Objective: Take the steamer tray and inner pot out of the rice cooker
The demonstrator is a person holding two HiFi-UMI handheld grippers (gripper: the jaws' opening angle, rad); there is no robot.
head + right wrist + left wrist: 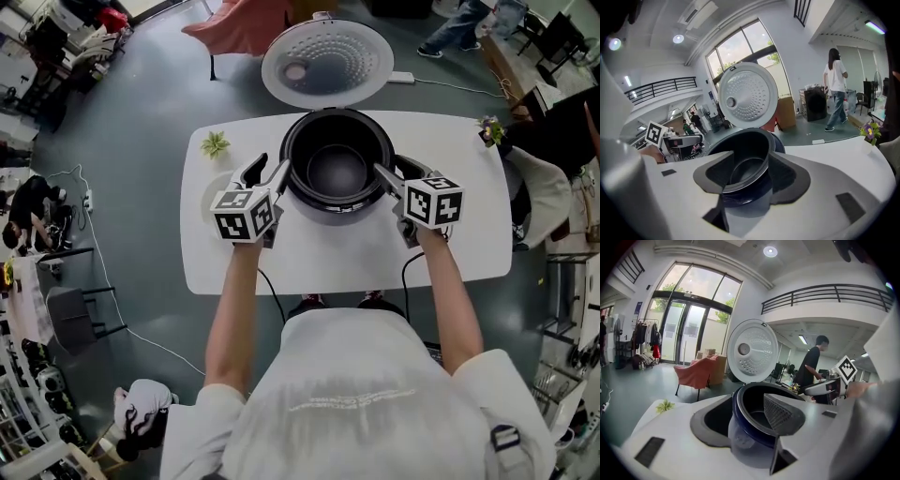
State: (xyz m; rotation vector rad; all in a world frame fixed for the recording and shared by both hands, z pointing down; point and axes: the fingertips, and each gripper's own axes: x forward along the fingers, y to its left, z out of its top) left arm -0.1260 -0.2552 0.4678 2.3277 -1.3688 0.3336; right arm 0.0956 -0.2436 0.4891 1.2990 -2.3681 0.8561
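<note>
Two open grippers flank the rice cooker [328,211], the inner pot [336,169] seated inside it.
On the white table [375,253], a small green plant [215,144] lies at the cooker's ten o'clock. At nine o'clock the left gripper [272,167] has its jaws apart, one outside the cooker wall and one over the pot's mouth. The raised lid [326,64] is at twelve. At three o'clock the right gripper [389,169] straddles the rim likewise, gripping nothing.

The person wears a white short-sleeved T-shirt [375,412] with faint pale lettering across it. The left gripper [269,171] and the right gripper [392,169] each have a white plastic body, a cube of black-and-white square markers [246,214], dark grey textured fingers [780,416] and a thin black cable [272,295].
</note>
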